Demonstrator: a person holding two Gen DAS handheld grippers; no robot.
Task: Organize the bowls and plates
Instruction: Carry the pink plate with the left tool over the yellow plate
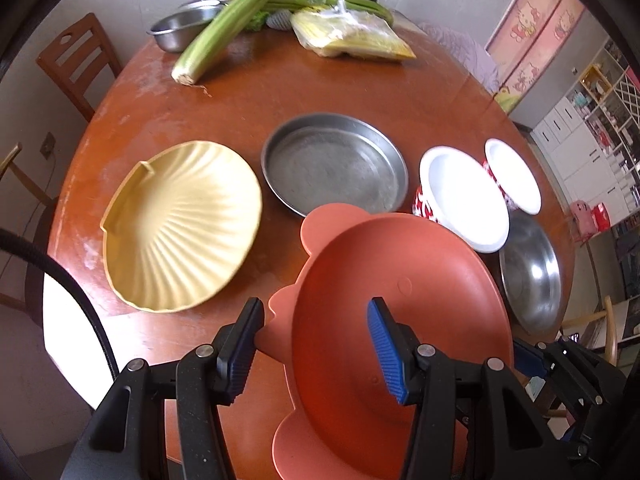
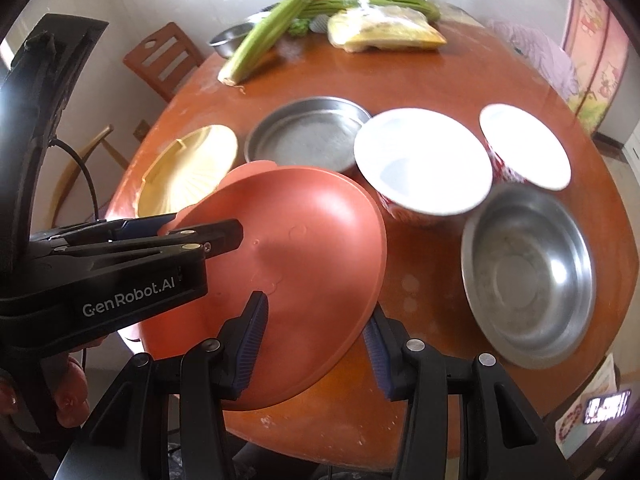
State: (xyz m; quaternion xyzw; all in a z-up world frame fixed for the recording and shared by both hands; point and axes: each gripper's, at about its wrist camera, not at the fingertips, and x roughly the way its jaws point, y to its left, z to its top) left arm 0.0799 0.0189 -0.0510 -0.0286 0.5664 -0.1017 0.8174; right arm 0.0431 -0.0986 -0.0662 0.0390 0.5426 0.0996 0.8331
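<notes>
I hold the orange plate [image 1: 396, 300] with both tools, tilted above the round wooden table [image 1: 248, 92]. My left gripper [image 1: 316, 344] straddles the plate's scalloped near-left edge: one black pad sits outside the rim, the blue ribbed pad lies inside on the plate's face, jaws partly closed on it. From the right wrist view, my right gripper [image 2: 316, 344] clamps the plate's [image 2: 296, 264] lower right rim the same way, one finger over the upper face, the other under the edge. My left gripper [image 2: 192, 232] shows there from the side, pinching the plate's left edge.

Behind the orange plate, a yellow shell-shaped plate [image 1: 180, 228] lies flat on the left of the table. Just beside it, to the right, lies a shallow round metal pan [image 1: 334, 164]. Farther right stand two white bowls with red patterned outsides, a large one [image 1: 464, 196] and a smaller one [image 1: 512, 176], touching or nearly so. A steel bowl [image 1: 530, 272] sits in front of them near the table's edge.

At the far side lie celery stalks [image 1: 228, 28], a steel basin [image 1: 180, 30] and a yellow packet [image 1: 352, 36].
</notes>
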